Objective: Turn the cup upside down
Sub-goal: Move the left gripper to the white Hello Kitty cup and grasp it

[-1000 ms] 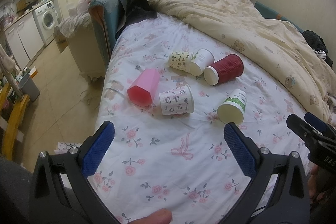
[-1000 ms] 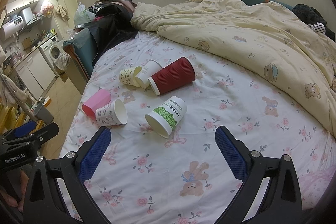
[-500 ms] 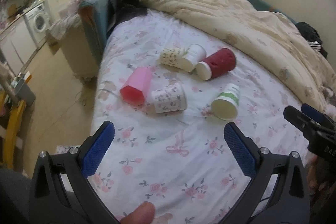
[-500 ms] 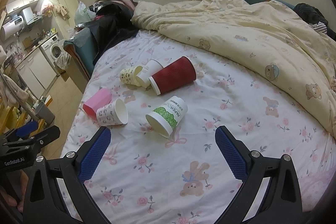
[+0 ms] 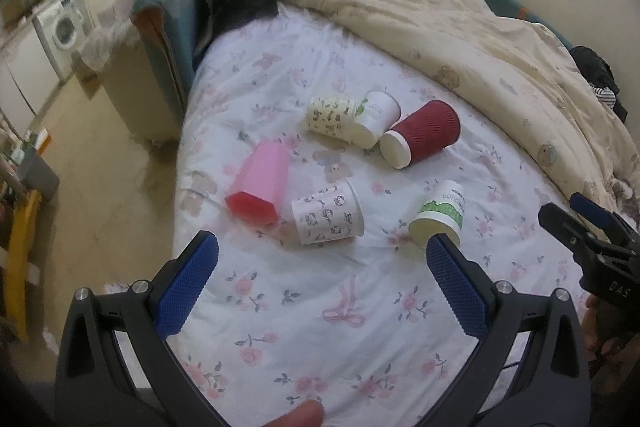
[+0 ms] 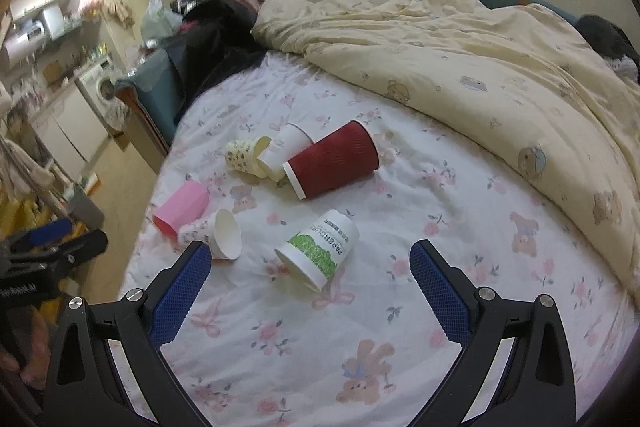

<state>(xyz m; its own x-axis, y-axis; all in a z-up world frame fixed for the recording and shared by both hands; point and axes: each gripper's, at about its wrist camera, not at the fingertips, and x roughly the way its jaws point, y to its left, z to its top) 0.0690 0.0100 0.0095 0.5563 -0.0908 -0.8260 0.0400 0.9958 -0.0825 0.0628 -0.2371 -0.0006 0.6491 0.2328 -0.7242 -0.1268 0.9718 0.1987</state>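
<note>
In the left wrist view, the left gripper (image 5: 318, 261) hangs over the near part of the bed (image 5: 320, 327) with its jaws wide apart and nothing between them; 6 cups lie on their sides on the floral sheet ahead. Nearest are a cartoon-print paper cup (image 5: 326, 219), just beside a pink faceted cup (image 5: 258, 185), and a green-labelled paper cup (image 5: 439, 215) whose open mouth faces the camera close to the right blue pad. Farther back lie a ribbed dark red cup (image 5: 422, 139), a white cup (image 5: 374, 119) and a cream patterned cup (image 5: 330, 115), bunched together. In the right wrist view, the right gripper (image 6: 310, 263) also holds its jaws apart and empty, the green-labelled cup lying between and just ahead of its pads. These paper cups are probably light and thin-walled, easily crushed, so a gentle pinch across the body near the stiffer rim seems wisest. The mattress is soft and wrinkled, so an inverted cup may wobble. A cream quilt (image 6: 460, 67) is heaped behind, and a kitchen with a washing machine (image 6: 105, 89) lies off to the left.
</note>
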